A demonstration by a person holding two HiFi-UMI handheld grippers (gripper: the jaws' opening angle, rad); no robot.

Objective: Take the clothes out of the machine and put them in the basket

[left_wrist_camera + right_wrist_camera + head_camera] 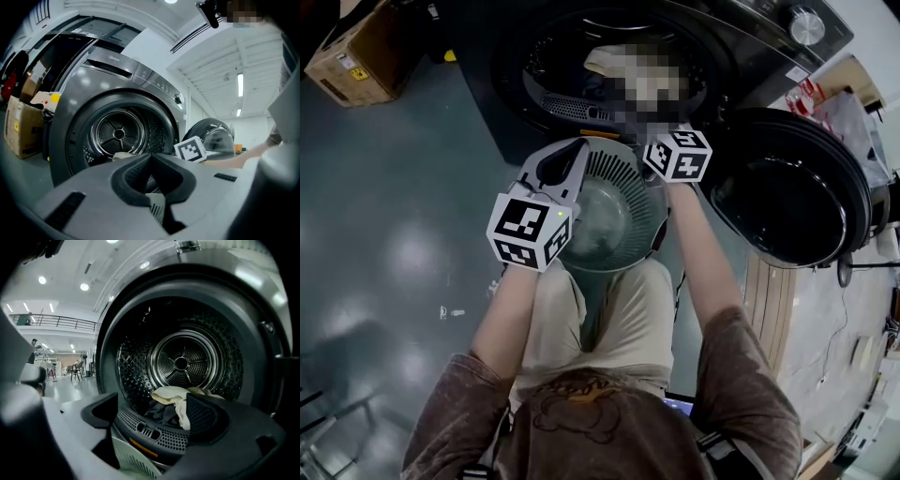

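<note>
The machine (pixel 492 84) stands with its round door (pixel 787 192) swung wide to the right and the drum open. The clothes (pixel 172 396) lie inside at the drum's front edge, just behind the perforated lip: a cream piece heaped on top of a dark one.

The basket (pixel 619 202) – pale, round, with slatted walls – sits on the floor (pixel 394 234) right below the drum's mouth, between the person's knees. No garment shows in the bare part of its bowl.

The left gripper (pixel 562 164) is at the basket's left rim, its jaws drawn in on a strip of the slatted wall. The right gripper (pixel 154 417) is held over the basket's far edge and points into the drum – its jaws stand wide apart with nothing between the pads, the clothes a little way beyond them.

A cardboard box (pixel 356 52) stands on the floor left of the machine.
</note>
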